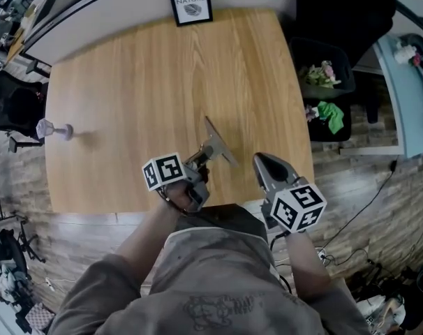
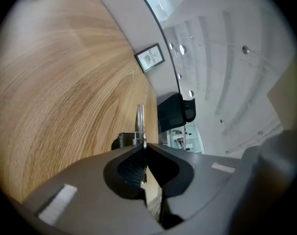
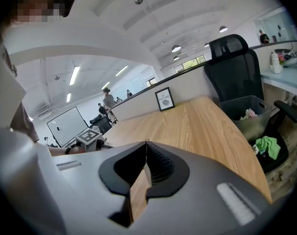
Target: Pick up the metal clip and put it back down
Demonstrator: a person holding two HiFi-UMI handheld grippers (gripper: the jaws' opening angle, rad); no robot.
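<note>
Worktop (image 1: pixel 128 82) bears a framed picture (image 1: pixel 191 3) and perhaps a knob (image 1: pixel 54 129); jaws of the left gripper (image 1: pixel 206 156) pinch the metal clip (image 1: pixel 218 148), while the right gripper (image 1: pixel 260 161) is closed and empty.

We see only the top of the metal clip (image 2: pixel 139 124); the left gripper (image 2: pixel 142 150) hides the rest. At the head view's left, a small object (image 1: pixel 54 129) is too blurred to name.

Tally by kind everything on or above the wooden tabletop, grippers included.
Grippers: 2, the left gripper and the right gripper
metal clip: 1, clamped in the left gripper
framed picture: 1
small pale object near the table's left edge: 1
Total: 5
</note>
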